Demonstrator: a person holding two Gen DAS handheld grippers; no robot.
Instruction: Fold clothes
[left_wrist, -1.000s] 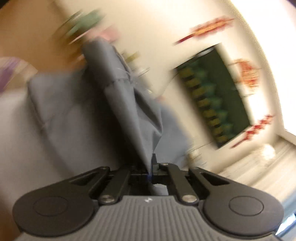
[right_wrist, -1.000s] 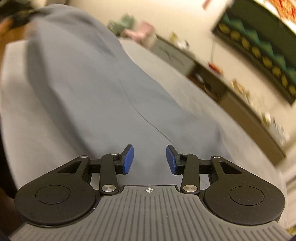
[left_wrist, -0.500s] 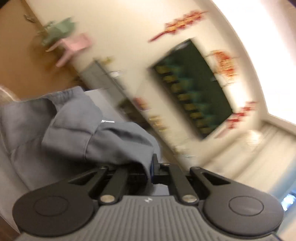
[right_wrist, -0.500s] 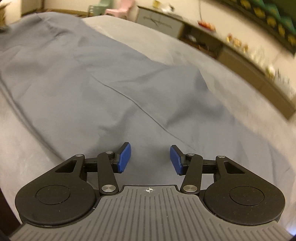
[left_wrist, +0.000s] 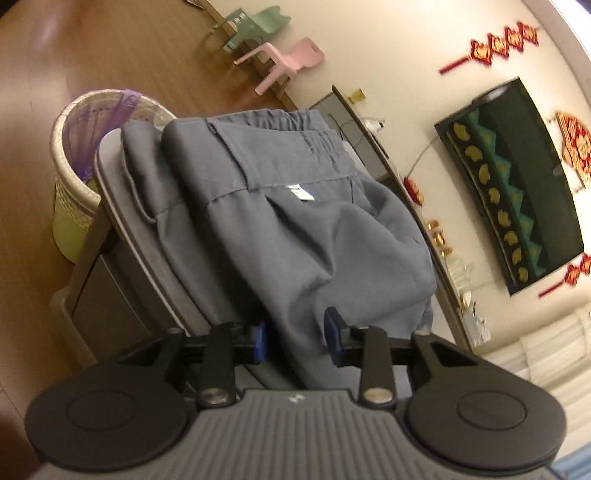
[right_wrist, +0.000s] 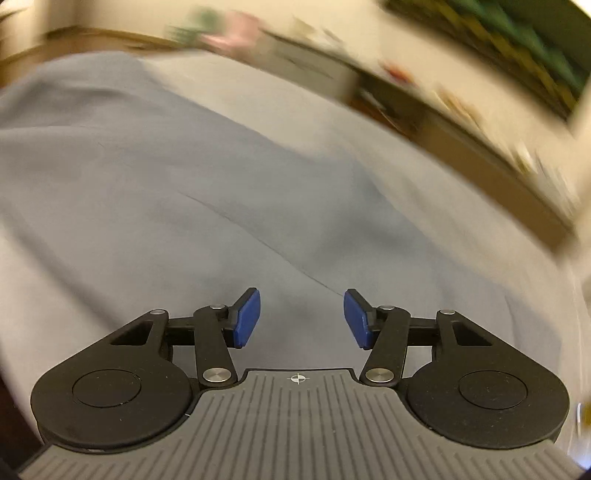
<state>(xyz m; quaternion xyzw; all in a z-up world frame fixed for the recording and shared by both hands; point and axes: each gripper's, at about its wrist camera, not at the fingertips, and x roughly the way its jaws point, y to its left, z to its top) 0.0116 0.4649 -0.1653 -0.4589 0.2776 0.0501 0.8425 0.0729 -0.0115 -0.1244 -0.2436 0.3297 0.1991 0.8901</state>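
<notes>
Grey-blue trousers lie folded over on the grey table, with the elastic waistband and a small white label facing up. My left gripper is open, and a fold of the trousers runs loose between its blue pads. In the right wrist view, which is blurred, the trousers spread flat over the table. My right gripper is open and empty just above the cloth.
A woven waste basket with a purple liner stands on the wooden floor beside the table's corner. A pink chair and a green chair stand by the far wall. A long low cabinet runs along that wall.
My left gripper has opened and let go of the trousers, which now rest folded on the table. My right gripper stays open and has shifted over the cloth.
</notes>
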